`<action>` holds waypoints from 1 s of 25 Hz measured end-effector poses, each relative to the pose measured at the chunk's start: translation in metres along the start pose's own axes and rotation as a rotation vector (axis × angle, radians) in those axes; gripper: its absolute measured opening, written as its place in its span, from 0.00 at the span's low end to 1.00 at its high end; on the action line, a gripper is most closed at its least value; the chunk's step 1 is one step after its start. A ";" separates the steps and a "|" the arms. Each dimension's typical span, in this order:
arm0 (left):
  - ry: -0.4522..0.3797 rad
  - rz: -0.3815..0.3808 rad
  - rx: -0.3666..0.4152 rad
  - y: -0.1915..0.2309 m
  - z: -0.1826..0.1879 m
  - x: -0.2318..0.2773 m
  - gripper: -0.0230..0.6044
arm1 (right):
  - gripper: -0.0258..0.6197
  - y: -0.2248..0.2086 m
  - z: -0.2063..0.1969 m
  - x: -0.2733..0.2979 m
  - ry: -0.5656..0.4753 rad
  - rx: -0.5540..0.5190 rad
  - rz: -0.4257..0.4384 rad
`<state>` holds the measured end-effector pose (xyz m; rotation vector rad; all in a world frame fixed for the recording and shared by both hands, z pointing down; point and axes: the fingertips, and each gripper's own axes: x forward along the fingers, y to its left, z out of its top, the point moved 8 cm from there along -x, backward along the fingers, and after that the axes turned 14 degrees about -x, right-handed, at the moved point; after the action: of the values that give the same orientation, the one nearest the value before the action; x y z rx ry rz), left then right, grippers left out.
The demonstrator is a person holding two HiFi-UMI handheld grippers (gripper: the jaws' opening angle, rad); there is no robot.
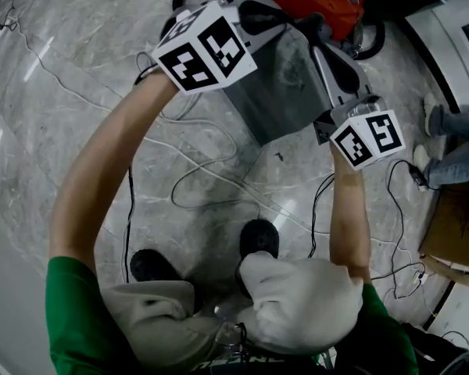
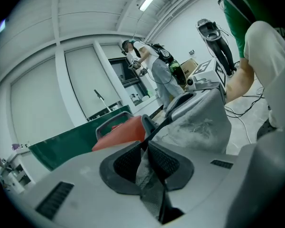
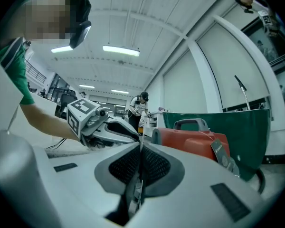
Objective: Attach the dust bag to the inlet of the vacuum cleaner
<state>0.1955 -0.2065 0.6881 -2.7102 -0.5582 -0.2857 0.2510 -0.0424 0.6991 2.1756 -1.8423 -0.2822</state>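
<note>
Cables (image 1: 130, 209) trail across the marble floor (image 1: 62, 92) near a cardboard box (image 1: 457, 229)

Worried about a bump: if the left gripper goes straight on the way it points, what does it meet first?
The left gripper, shut on the grey dust bag, would probably meet the orange vacuum cleaner first; depth is unclear.

No legible text anywhere. Marker cubes (image 1: 205, 47) (image 1: 367, 137) carry only square codes. The hang tag (image 3: 220, 152) on the vacuum cleaner (image 3: 192, 144) has print too small to read.
</note>
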 end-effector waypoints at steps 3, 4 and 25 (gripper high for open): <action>-0.022 0.033 -0.003 0.003 0.000 -0.006 0.09 | 0.07 0.001 0.001 -0.002 0.003 0.002 -0.012; -0.027 0.035 -0.007 0.004 0.001 -0.009 0.09 | 0.07 0.001 0.002 -0.002 0.005 0.002 -0.016; -0.098 -0.023 -0.168 0.000 0.002 -0.016 0.09 | 0.06 -0.007 0.038 -0.002 0.008 -0.040 -0.058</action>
<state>0.1811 -0.2109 0.6816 -2.8946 -0.6183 -0.2157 0.2449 -0.0427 0.6604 2.2022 -1.7565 -0.3194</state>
